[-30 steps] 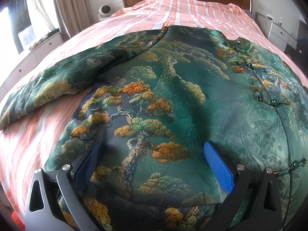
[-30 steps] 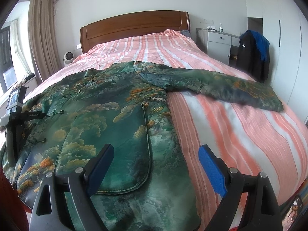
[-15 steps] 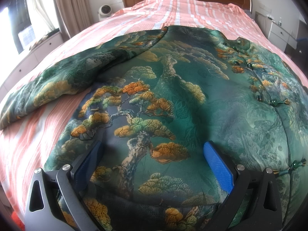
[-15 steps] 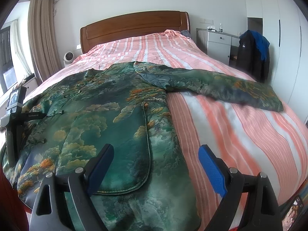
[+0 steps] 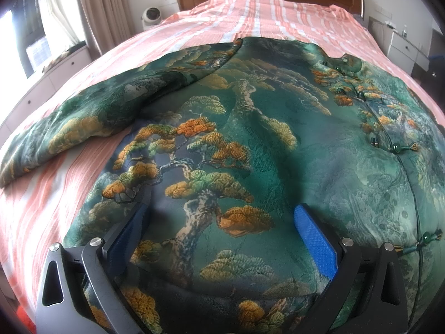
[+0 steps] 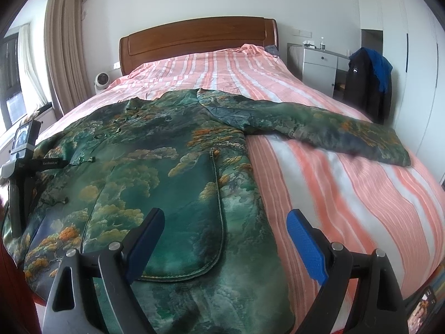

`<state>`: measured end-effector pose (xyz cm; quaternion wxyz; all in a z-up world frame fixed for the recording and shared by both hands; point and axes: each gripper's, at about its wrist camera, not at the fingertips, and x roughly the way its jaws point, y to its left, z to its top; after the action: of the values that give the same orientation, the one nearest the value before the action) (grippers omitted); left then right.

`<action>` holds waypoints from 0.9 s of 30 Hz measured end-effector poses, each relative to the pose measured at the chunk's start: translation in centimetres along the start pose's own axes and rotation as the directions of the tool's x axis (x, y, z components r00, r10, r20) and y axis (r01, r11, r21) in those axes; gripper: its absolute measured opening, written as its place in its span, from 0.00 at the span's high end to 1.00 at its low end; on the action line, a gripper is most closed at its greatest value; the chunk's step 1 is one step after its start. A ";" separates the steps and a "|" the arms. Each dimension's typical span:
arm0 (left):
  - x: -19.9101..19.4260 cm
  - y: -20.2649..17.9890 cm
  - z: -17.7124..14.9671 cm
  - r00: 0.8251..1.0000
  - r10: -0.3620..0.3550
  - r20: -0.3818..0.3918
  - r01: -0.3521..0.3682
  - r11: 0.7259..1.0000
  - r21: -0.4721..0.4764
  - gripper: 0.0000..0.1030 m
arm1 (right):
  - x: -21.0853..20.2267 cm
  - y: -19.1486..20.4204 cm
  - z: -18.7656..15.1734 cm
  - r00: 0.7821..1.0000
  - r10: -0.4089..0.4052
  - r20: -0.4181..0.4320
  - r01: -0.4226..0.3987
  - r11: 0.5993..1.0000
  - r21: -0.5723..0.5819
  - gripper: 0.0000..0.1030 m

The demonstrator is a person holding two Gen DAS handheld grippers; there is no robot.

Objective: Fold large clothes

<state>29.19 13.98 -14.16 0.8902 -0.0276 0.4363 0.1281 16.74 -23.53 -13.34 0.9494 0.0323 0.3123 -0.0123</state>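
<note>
Right now the green jacket (image 6: pixel 167 172) lies flat on the striped bed (image 6: pixel 347 194), sleeves spread; my left claw (image 5: pixel 222 225) and right claw (image 6: pixel 225 233) hover over its hem, both wide apart, holding nothing.

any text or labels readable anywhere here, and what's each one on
White lettering on the left gripper's black crossbar, seen from the right wrist: too small and blurred to read.
Small white logo on the dark jacket hung by the wardrobe: a mark only, not legible.
Bottle on the bedside cabinet: label too small to read.
Nothing else carries text.
</note>
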 end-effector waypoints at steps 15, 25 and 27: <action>0.1 -0.1 0.1 1.000 0.003 0.000 -0.003 1.000 0.002 0.00 | -0.1 -0.5 0.1 1.000 0.012 0.007 -0.013 1.000 0.018 0.14; 0.1 -0.2 0.3 1.000 -0.003 -0.006 0.003 1.000 0.000 0.00 | -0.1 -0.6 0.1 1.000 0.018 0.007 -0.018 1.000 0.025 0.14; 0.2 -0.1 0.4 1.000 -0.015 -0.025 0.014 1.000 -0.005 0.00 | -0.1 -0.6 0.1 1.000 0.018 0.006 -0.018 0.999 0.027 0.14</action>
<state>29.65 14.02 -14.05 0.8856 -0.0343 0.4468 0.1223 16.70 -24.16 -13.28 0.9498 0.0480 0.3092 -0.0080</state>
